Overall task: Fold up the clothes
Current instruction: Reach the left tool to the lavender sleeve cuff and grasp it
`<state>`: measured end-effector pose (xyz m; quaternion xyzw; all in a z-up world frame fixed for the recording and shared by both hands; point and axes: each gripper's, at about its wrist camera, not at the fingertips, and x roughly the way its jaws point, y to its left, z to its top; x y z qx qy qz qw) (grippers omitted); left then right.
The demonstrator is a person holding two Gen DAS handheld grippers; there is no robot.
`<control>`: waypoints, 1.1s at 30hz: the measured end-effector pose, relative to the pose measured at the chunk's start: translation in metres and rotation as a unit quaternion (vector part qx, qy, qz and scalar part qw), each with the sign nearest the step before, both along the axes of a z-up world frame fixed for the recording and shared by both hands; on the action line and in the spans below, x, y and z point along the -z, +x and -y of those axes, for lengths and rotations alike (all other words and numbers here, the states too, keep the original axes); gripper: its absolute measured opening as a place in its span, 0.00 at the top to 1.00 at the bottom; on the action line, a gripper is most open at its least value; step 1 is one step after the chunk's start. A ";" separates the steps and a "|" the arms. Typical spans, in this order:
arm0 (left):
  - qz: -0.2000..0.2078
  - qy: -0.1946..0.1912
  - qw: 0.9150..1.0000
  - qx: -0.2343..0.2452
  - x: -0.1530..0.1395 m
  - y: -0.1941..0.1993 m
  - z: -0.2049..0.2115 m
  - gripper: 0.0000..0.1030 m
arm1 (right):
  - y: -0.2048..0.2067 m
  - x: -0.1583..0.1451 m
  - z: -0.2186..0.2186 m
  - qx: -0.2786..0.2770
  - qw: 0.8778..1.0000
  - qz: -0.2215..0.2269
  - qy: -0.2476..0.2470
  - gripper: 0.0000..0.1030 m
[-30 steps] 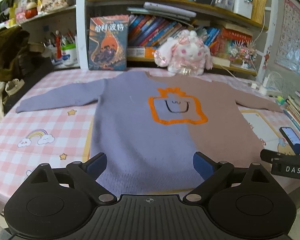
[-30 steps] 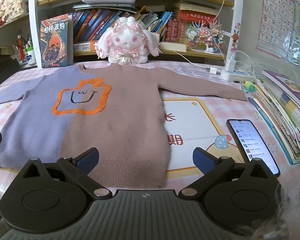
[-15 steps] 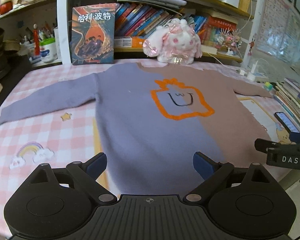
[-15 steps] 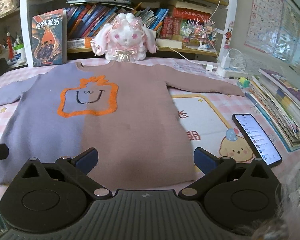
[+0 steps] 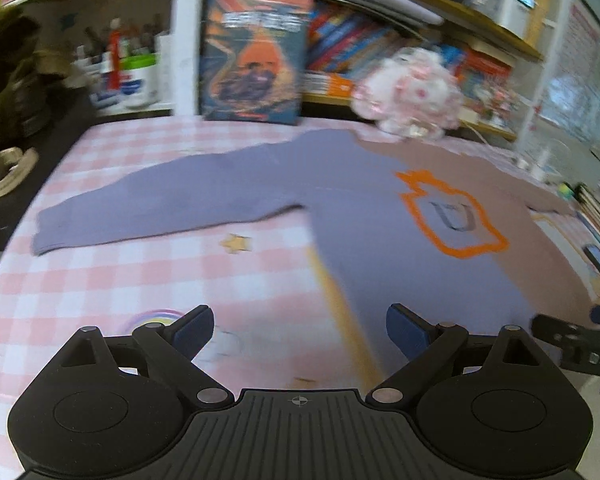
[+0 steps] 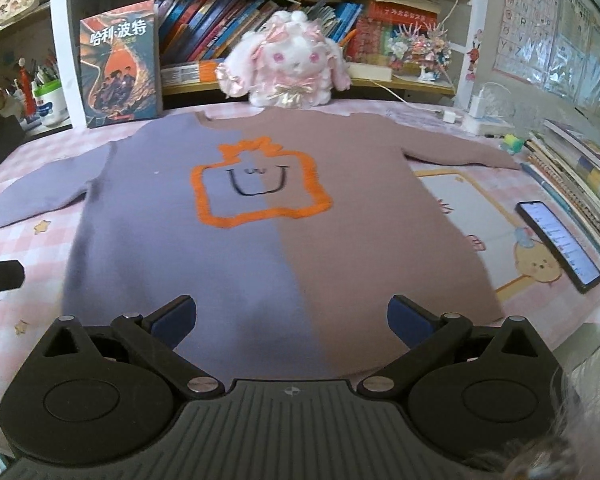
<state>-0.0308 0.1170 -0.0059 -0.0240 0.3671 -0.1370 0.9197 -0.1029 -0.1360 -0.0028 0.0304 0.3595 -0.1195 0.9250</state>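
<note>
Tongs, left point(image 5: 300, 330) and right point(image 6: 292, 320), both released; left has swung toward sweater point(image 6: 260, 240) sleeve

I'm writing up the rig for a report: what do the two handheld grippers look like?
Both match. The left gripper and right gripper have matte black bodies with a ribbed centre plate, round side discs, silver pivot pins and blue finger pads. White "DAS" lettering marks the right gripper's side. No cables or sleeves show.
</note>
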 end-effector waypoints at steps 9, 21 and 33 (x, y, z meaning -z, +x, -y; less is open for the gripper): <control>0.028 -0.015 0.993 -0.112 0.000 0.038 -0.085 0.09 | 0.017 -0.002 -0.024 -0.004 1.000 0.002 -0.004 0.00; -0.014 -0.083 0.962 -0.261 0.028 0.101 -0.168 0.33 | 0.024 0.000 -0.019 0.014 1.000 -0.006 -0.019 0.00; -0.046 -0.105 0.954 -0.278 0.032 0.127 -0.163 0.52 | 0.016 -0.001 -0.007 0.038 0.999 -0.011 -0.023 0.00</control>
